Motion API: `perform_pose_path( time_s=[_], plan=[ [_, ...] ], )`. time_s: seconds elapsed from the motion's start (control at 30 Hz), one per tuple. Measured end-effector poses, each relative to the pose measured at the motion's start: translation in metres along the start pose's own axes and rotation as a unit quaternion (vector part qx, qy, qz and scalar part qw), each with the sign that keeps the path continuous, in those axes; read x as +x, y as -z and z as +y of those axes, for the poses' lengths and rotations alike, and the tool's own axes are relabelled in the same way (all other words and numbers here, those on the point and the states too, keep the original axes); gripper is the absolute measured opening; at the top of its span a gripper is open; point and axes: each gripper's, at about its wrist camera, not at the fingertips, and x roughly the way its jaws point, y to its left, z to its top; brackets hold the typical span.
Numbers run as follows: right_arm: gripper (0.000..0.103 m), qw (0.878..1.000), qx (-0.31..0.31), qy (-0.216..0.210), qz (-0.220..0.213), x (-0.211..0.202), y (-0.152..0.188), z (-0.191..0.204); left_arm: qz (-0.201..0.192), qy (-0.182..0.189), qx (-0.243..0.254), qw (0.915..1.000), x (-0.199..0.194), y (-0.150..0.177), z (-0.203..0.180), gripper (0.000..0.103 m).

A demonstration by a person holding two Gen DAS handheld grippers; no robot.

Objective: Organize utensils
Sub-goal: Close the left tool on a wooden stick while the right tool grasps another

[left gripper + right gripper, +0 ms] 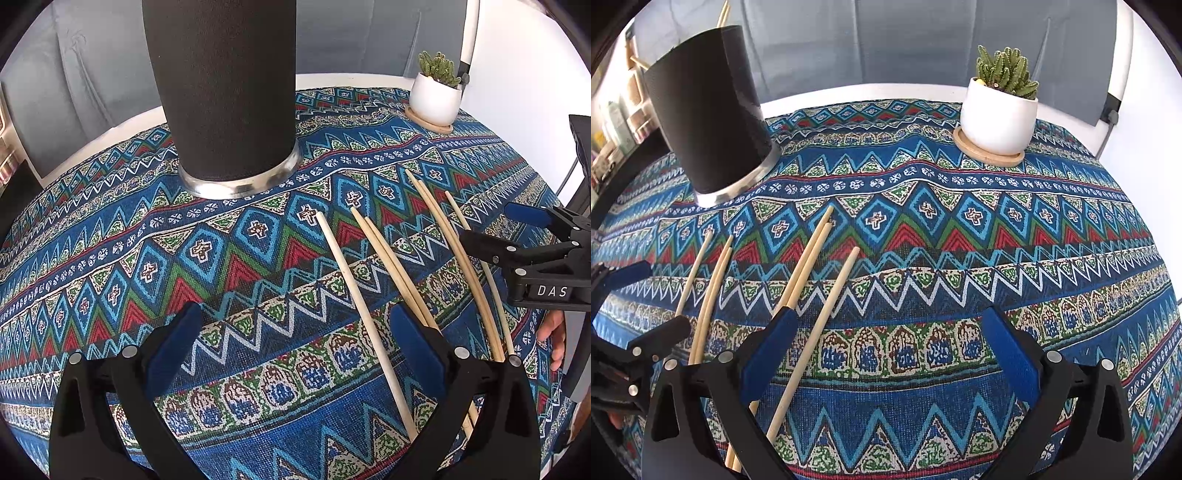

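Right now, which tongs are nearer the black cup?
Left. The left tongs sit open directly in front of the black cup, which fills much of their view. The right tongs are farther off to its right, by the loose chopsticks.

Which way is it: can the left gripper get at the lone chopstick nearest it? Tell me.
Probably yes. The left gripper is open, the chopstick lies flat between its fingers' line, and nothing covers it.

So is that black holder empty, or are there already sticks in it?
Not empty: in the right wrist view, wooden stick tips poke above the black holder rim. How many, cannot tell.
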Motion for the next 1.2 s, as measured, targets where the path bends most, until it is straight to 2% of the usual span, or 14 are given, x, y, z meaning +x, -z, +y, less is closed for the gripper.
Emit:
perform_pose_path(
  time_s=[0.23, 0.37, 0.43, 0.47, 0.5, 0.53, 0.57, 0.6, 0.83, 0.97, 1.2],
  plan=[
    [0.097, 1.000, -0.003, -0.003, 0.000, 0.000, 0.001, -0.001, -0.001, -0.015, -0.016, 0.9998, -0.005, 0.004, 0.006, 0.098],
    [0.094, 1.000, -0.004, 0.002, 0.000, -0.003, 0.005, -0.001, -0.014, -0.034, -0.042, 0.9984, -0.016, 0.012, 0.014, 0.077],
    [0.081, 1.000, -0.005, 0.001, -0.005, -0.008, 0.009, -0.003, -0.020, -0.039, -0.045, 0.9980, -0.022, 0.018, 0.019, 0.064],
    [0.064, 1.000, -0.007, 0.000, -0.012, -0.012, 0.012, -0.005, -0.023, -0.040, -0.046, 0.9979, -0.025, 0.020, 0.022, 0.053],
    [0.042, 1.000, -0.006, 0.000, -0.017, -0.016, 0.014, -0.008, -0.025, -0.041, -0.047, 0.9977, -0.028, 0.023, 0.026, 0.041],
    [0.029, 1.000, -0.004, 0.002, -0.021, -0.020, 0.017, -0.012, -0.027, -0.045, -0.049, 0.9974, -0.030, 0.025, 0.030, 0.034],
    [0.008, 1.000, 0.000, 0.005, -0.022, -0.023, 0.019, -0.017, -0.028, -0.052, -0.055, 0.9968, -0.032, 0.028, 0.034, 0.019],
    [0.006, 1.000, 0.004, 0.005, -0.021, -0.025, 0.021, -0.023, -0.028, -0.066, -0.065, 0.9953, -0.034, 0.030, 0.040, 0.006],
    [0.004, 1.000, 0.024, -0.009, -0.003, -0.037, 0.031, -0.055, -0.016, -0.098, -0.064, 0.9930, -0.045, 0.043, 0.060, 0.005],
    [0.004, 0.999, 0.029, -0.008, -0.025, -0.054, 0.031, -0.065, -0.001, -0.103, -0.071, 0.9921, -0.054, 0.048, 0.069, 0.005],
    [0.005, 0.998, 0.040, -0.014, -0.042, -0.079, 0.021, -0.074, -0.021, -0.109, -0.100, 0.9888, -0.078, 0.040, 0.080, 0.005]
  ],
)
